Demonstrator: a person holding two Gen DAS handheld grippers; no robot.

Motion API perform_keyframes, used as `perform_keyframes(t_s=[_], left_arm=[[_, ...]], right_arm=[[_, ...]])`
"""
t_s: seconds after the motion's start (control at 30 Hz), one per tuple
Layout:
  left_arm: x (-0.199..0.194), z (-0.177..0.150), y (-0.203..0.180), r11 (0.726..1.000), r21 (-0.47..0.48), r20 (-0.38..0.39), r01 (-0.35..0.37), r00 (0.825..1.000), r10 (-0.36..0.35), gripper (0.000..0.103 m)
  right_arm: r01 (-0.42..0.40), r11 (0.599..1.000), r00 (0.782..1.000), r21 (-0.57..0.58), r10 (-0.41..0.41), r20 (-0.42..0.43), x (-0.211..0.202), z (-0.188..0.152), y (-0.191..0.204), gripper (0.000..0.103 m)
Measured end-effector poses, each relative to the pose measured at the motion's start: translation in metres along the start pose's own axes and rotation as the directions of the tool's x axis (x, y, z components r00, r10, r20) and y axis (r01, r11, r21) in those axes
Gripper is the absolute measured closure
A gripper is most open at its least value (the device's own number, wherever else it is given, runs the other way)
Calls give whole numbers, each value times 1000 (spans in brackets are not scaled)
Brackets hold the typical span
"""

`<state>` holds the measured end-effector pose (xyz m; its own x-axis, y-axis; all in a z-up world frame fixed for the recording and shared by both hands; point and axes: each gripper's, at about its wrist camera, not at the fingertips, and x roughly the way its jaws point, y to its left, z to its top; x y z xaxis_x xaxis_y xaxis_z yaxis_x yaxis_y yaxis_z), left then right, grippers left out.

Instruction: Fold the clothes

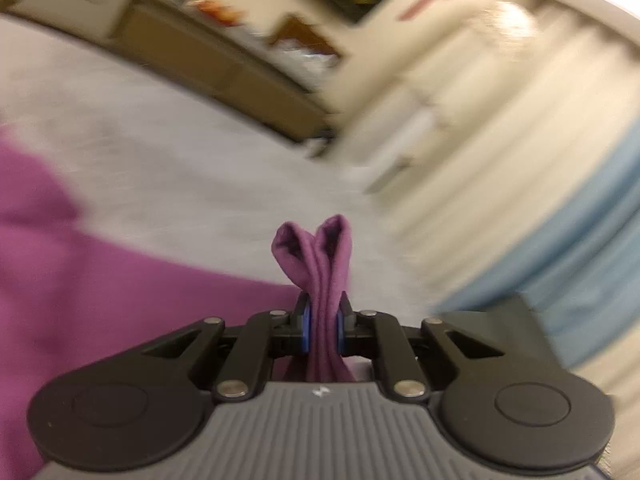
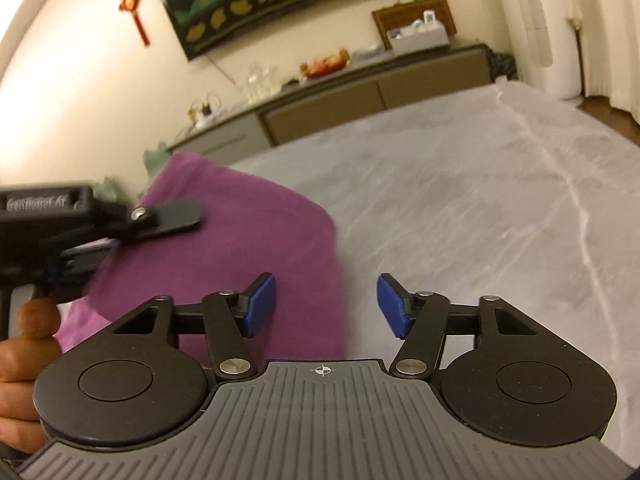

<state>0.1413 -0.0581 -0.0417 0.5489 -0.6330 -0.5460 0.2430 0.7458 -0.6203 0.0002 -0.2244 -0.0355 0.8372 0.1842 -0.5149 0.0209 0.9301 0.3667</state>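
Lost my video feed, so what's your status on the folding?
Left gripper shut on purple cloth, bunched fold pinched between its pads. Right gripper open, empty, over the cloth's edge. Grey bed ahead, nothing in the way.

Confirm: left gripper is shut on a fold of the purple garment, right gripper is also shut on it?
Half right. The left gripper is shut on a fold of the purple garment, but the right wrist view shows the right gripper open, its blue pads apart and holding nothing.
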Motion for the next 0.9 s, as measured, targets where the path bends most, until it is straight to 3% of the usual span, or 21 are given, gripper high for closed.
perform_keyframes(t_s=[0.07, 0.2, 0.33, 0.37, 0.4, 0.43, 0.47, 0.53, 0.57, 0.63, 0.7, 0.83, 0.9], left_arm=[[9, -7, 23, 997, -24, -45, -78, 996, 77, 91], [11, -20, 24, 993, 16, -56, -117, 991, 118, 91], [18, -25, 10, 973, 132, -56, -189, 979, 197, 89], [18, -25, 6, 963, 162, -46, -215, 973, 225, 85], [14, -25, 1, 949, 186, -28, -254, 964, 263, 72], [9, -25, -5, 930, 208, -5, -303, 950, 311, 62], [-1, -25, -11, 913, 227, 37, -338, 940, 339, 44], [-25, -24, -24, 883, 256, 147, -393, 919, 366, 36], [-32, -23, -33, 884, 276, 166, -379, 924, 344, 32], [-34, -20, -51, 907, 316, 120, -279, 960, 253, 26], [-18, -15, -62, 930, 327, 13, -170, 984, 176, 26], [20, -21, -66, 914, 384, -116, -130, 975, 187, 30], [30, -21, -62, 912, 386, -149, -138, 967, 209, 79]], right_arm=[[-18, 1000, 999, 4, 18, -28, 8, -1, 2, 37], [-37, 998, 995, -42, 32, -99, 27, -12, 15, 37], [-25, 997, 991, -77, 15, -135, 34, -20, 21, 36], [-23, 996, 990, -85, 11, -138, 34, -22, 22, 37], [-23, 995, 990, -94, 9, -139, 34, -23, 22, 48], [-22, 994, 990, -103, 7, -140, 34, -24, 23, 69], [-21, 993, 990, -112, 5, -141, 34, -25, 23, 72], [-19, 991, 994, -135, 4, -110, 27, -23, 28, 82], [-18, 989, 996, -147, 4, -91, 23, -22, 31, 83], [-17, 982, 999, -187, 8, -52, 14, -20, 41, 86], [-9, 972, 1000, -237, 6, -17, 8, -21, 53, 87], [-36, 951, 999, -306, 40, 8, 4, -28, 69, 88], [-70, 949, 997, -308, 79, 16, 2, -30, 71, 88]])
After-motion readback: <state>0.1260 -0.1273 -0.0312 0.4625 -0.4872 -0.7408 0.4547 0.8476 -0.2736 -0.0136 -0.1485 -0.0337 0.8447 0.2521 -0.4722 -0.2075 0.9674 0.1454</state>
